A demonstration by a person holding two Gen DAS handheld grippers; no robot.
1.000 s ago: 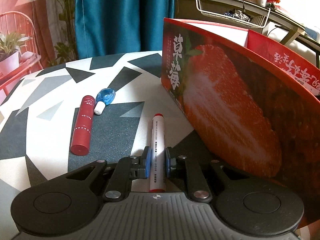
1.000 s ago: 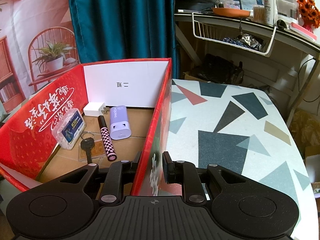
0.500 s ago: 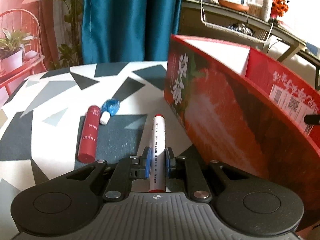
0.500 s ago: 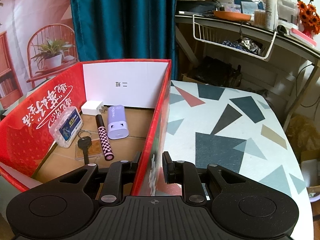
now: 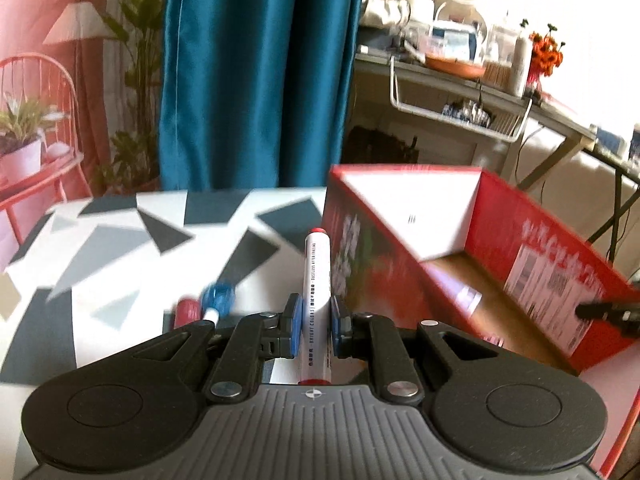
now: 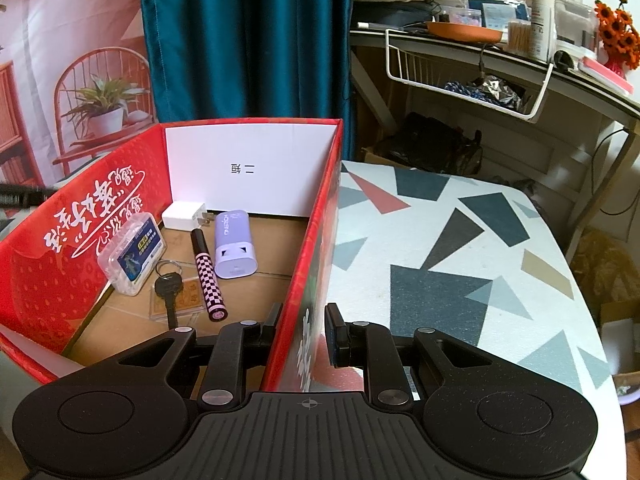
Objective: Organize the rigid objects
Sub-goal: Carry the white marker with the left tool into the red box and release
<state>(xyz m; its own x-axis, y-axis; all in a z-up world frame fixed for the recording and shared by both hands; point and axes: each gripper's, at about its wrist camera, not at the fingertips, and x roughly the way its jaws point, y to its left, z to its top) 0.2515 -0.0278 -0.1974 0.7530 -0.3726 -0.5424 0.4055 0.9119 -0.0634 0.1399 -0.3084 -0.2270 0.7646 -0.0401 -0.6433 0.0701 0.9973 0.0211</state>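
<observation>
Mid-transfer, by the look of it: left gripper (image 5: 314, 330) pinching a white marker (image 5: 316, 300) between its blue pads, marker pointing straight ahead along the fingers, red cap at the far tip, clear of the patterned table (image 5: 120, 248) below. Right gripper (image 6: 302, 330) clamped on the near side wall of the red box (image 6: 316, 240), one finger inside, one outside, apparently steadying it. Box ahead and to the right of the left gripper, its open top showing the brown floor. Inside, ahead and to the left of the right gripper: a checked tube (image 6: 208, 276), a lilac power bank (image 6: 234, 246), a white plug (image 6: 184, 216), a clear case (image 6: 134, 252) and a key (image 6: 168, 288). Next move, judged from this: carry the marker rightward over the red rim, lower it onto a free stretch of floor, then spread the pads; care needed not to knock the wall held by the other tongs. Still on the table, just ahead-left of the left gripper: a blue-and-white item (image 5: 216, 300) and a red tube (image 5: 188, 310), both blurred and partly hidden behind the finger linkage. Box contents smeared in the left view. Dark shape at the far right edge there probably the other gripper, but too cut off to confirm.
</observation>
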